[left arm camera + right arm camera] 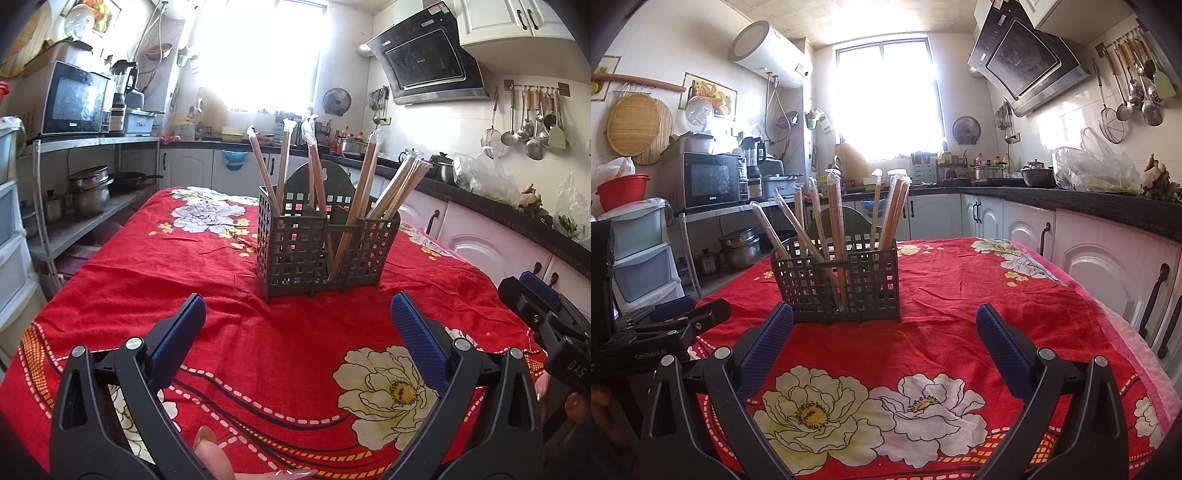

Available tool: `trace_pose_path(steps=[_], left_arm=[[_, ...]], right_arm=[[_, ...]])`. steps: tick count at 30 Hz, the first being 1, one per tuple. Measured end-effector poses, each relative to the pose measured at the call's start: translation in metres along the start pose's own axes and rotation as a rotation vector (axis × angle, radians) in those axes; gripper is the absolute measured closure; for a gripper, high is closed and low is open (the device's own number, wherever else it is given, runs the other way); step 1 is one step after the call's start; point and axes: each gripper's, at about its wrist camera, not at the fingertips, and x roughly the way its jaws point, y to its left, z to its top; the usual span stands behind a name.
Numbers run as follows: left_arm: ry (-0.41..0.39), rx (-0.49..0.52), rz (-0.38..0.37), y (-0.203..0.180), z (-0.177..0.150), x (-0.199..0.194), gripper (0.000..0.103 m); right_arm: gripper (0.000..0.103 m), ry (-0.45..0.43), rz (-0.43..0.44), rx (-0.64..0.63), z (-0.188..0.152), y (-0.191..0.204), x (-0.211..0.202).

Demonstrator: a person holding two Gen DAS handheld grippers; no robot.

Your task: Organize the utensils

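Note:
A dark green lattice utensil holder (288, 254) (871, 288) stands on the red floral tablecloth (229, 332) (945, 314). Several plastic-wrapped wooden chopsticks (369, 177) (836, 221) lean upright in its compartments. My left gripper (297, 314) hovers open just in front of the holder, nothing between its blue pads. My right gripper (884, 325) is also open and empty, a short way in front of the holder. The right gripper (543, 314) shows at the right edge of the left wrist view, and the left gripper (679, 317) at the left edge of the right wrist view.
The table fills a narrow kitchen. A metal shelf (92, 221) with pots and a microwave (74, 99) runs along the left. White cabinets under a dark counter (1108, 210) line the right, close to the table edge. Plastic drawers (642, 254) stand at the near left.

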Motion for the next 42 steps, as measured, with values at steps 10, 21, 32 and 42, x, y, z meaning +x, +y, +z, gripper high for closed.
trace_pose_path(steps=[10,21,32,42], left_arm=[[-0.001,0.0,0.0,0.0,0.0,-0.001,0.01],[-0.003,0.001,-0.002,-0.001,0.0,0.0,0.01],[0.004,-0.019,0.008,0.003,0.0,-0.001,0.01],[0.267,-0.059,0.223,0.083,0.041,0.043,0.01]], right_arm=[[0.006,0.0,0.001,-0.001,-0.001,0.0,0.0],[0.006,0.0,0.001,-0.001,-0.001,0.0,0.0],[0.006,0.036,-0.019,0.034,0.001,-0.009,0.002],[0.006,0.404,-0.317,0.07,0.016,-0.108,0.062]])
